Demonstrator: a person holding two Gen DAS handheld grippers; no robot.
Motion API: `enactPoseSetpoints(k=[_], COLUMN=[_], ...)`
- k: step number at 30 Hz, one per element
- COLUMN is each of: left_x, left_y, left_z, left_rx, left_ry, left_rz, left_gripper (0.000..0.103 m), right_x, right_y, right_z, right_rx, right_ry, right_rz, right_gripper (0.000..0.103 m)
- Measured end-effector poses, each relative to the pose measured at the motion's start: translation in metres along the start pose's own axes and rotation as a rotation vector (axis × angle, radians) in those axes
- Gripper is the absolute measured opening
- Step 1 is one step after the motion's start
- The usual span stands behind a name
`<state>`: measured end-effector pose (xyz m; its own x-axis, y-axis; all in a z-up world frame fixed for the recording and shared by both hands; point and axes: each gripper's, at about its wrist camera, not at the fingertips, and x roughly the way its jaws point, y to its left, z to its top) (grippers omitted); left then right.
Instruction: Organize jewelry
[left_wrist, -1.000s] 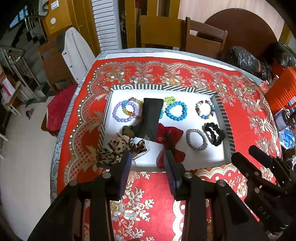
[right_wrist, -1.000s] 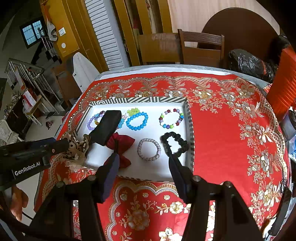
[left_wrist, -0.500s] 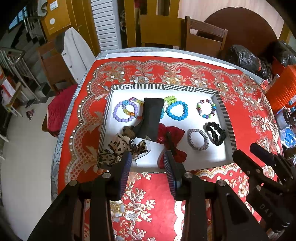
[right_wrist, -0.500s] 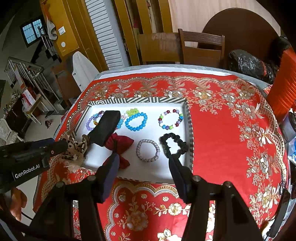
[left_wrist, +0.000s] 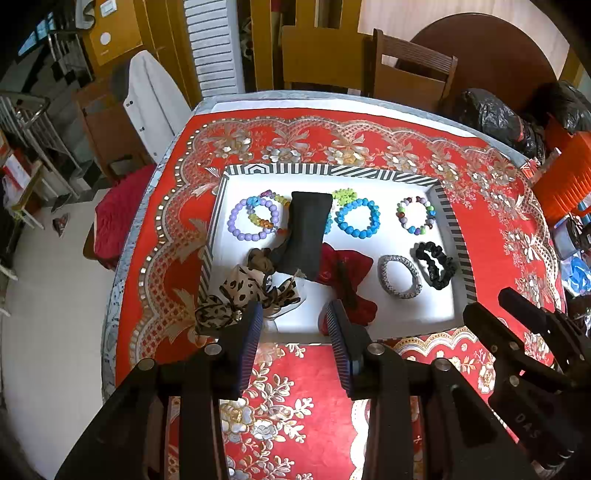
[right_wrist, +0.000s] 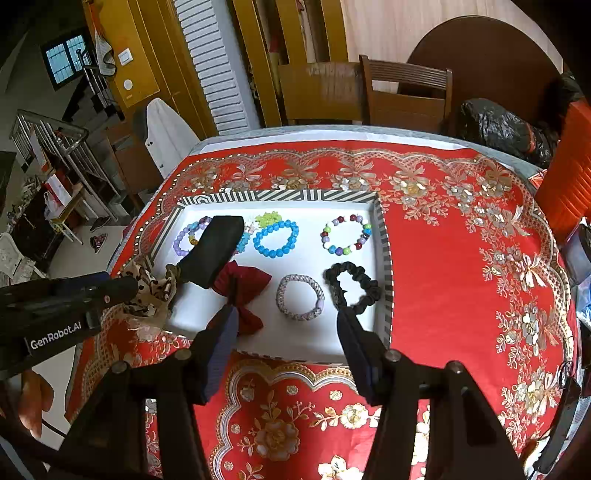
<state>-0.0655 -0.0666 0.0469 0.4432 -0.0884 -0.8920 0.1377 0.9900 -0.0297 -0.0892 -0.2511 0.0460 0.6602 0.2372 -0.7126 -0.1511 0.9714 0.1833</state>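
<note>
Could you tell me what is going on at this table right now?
A person is holding a gripper in each hand over a white tray of jewelry and hair accessories on a red tablecloth. The left gripper and right gripper are both open and empty, hovering at the tray's near edge. The bead bracelets, black scrunchie, red bow and black pouch lie untouched.

bracelets: lilac (left_wrist: 252, 220), blue (left_wrist: 357, 217), multicolour (left_wrist: 416, 215), far row, flat, beyond left gripper (left_wrist: 295, 319)
silver band (left_wrist: 399, 276), black scrunchie (left_wrist: 434, 264): right-ahead
red bow (left_wrist: 343, 275): just ahead
</note>
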Motion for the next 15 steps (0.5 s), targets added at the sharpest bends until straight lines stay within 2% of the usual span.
enactPoseSetpoints(k=[15], left_x=[0.0021], left_y=[-0.0051], left_z=[-0.0006], left_rx=[0.022], left_ry=[-0.007], left_rz=[-0.015], left_gripper=[0.010], right_x=[0.0023], right_y=[-0.0006], right_z=[-0.0007], right_rx=[0.004], right_ry=[0.000], right_rz=[0.002], right_gripper=[0.058])
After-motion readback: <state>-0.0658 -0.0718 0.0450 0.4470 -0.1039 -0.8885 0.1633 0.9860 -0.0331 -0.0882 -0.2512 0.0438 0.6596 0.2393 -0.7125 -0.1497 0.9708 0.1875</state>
